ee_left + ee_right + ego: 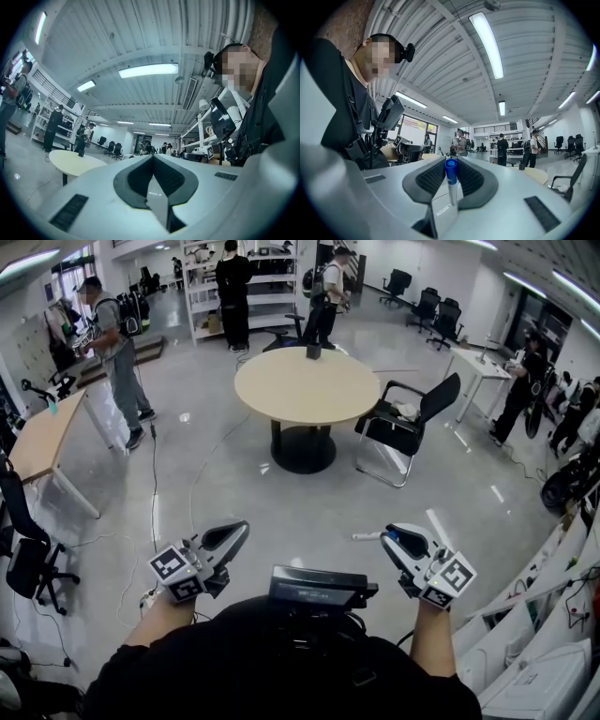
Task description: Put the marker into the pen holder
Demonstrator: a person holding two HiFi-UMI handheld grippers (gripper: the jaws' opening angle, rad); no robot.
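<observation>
My right gripper (389, 538) is shut on a white marker (367, 536) with a blue cap. In the right gripper view the marker (451, 185) stands between the dark pads (474, 180), cap end outward. The left gripper (234, 532) is shut with nothing in it, and its pads (171, 180) meet in the left gripper view. Both are held low in front of me, above the grey floor. A small black pen holder (313, 351) stands at the far edge of the round beige table (307, 385), well ahead of both grippers. The pen holder (80, 153) also shows small in the left gripper view.
A black chair (408, 423) stands right of the round table. A wooden desk (42, 437) and an office chair (28, 559) are on the left, white tables (525, 652) on the right. Cables lie on the floor (155, 484). Several people stand at the back.
</observation>
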